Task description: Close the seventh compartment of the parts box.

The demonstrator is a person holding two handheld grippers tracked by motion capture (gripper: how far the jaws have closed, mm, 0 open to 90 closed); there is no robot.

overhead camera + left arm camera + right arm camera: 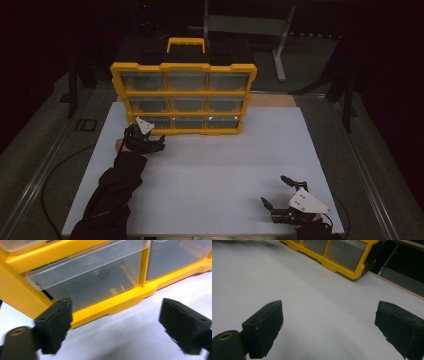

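Right gripper (278, 193) sits at the near right corner of the white table (220, 170), jaws spread wide, nothing between them. Left gripper (159, 141) hangs at the far left, just beside the bottom-left drawer (85, 277) of the yellow drawer organizer (184, 96); its jaws stand wide apart and hold nothing. That clear drawer sticks out slightly from the frame, with a small dark item (103, 272) inside. Organizer stands upright at the table's far edge, carry handle (185, 44) on top.
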